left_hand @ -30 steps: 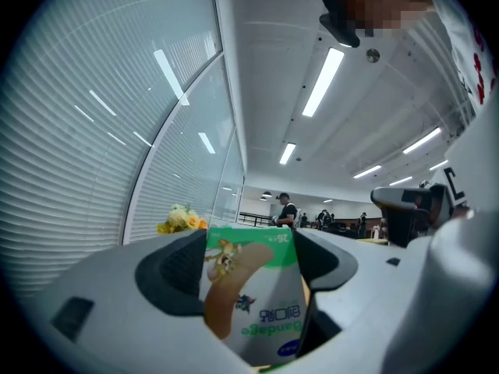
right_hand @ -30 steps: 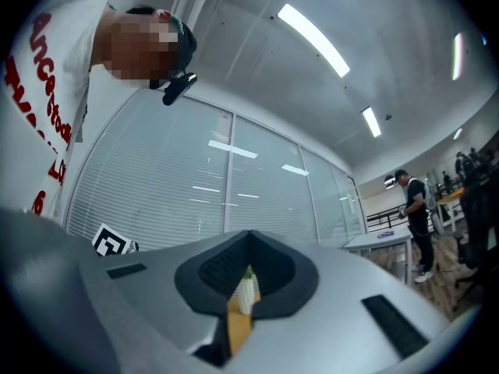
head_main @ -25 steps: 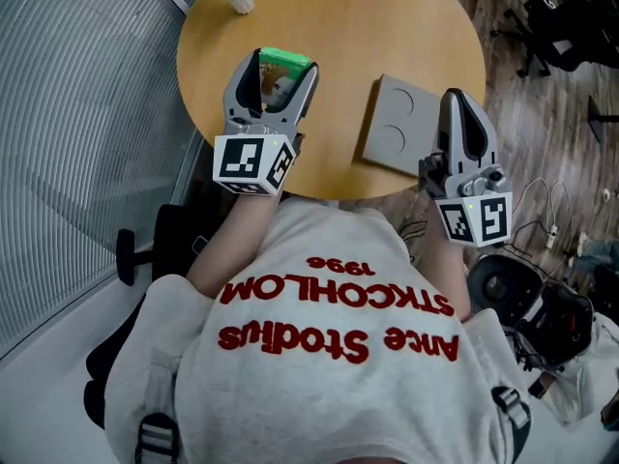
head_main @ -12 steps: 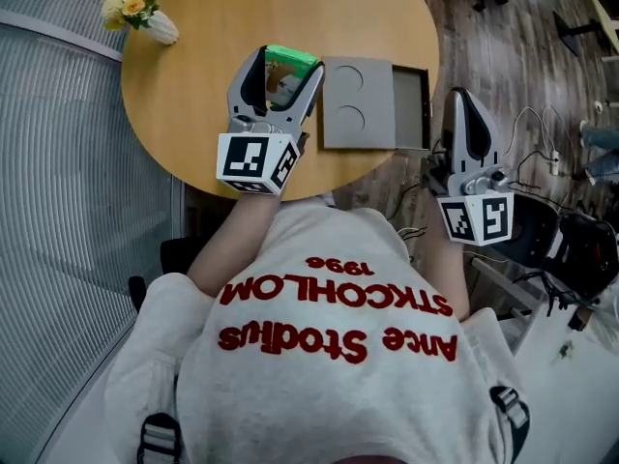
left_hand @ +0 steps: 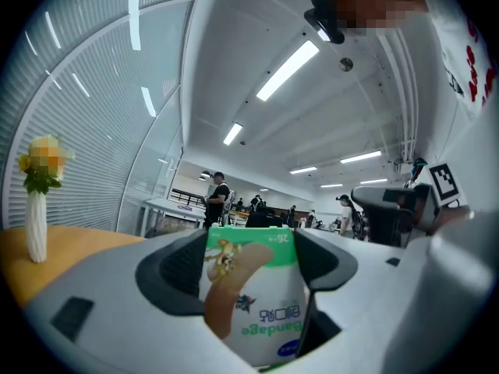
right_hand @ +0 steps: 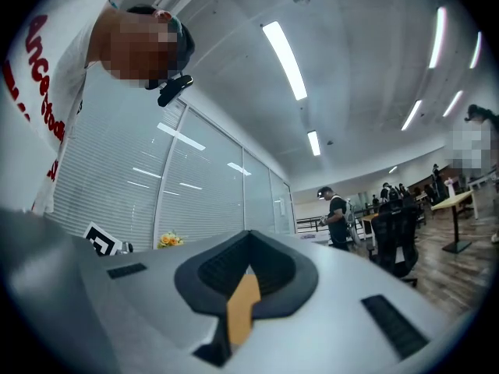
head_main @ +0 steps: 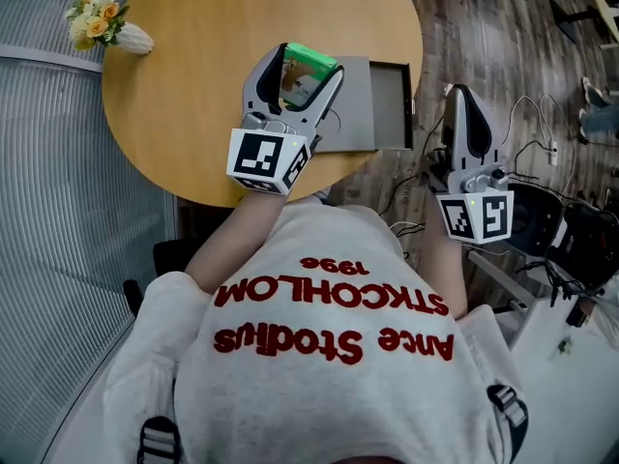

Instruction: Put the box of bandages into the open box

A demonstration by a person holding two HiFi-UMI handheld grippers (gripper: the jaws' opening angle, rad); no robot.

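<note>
Left gripper (head_main: 308,63) fingers pinch the bandage box (head_main: 311,77) by the open box (head_main: 389,102); right gripper (head_main: 457,100) fingers pressed together

The box of bandages (left_hand: 253,302) says "Bandage" upside down, at 6 o'clock in the left gripper view, with what looks like "26" on its green edge. The person's shirt (head_main: 334,394) says "STOCKHOLM 1996" and "Acne Studios" in red, upside down, at 6 o'clock in the head view.

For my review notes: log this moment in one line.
left tool: shut on bandage box, by open box | right tool: shut, empty, beside table
</note>
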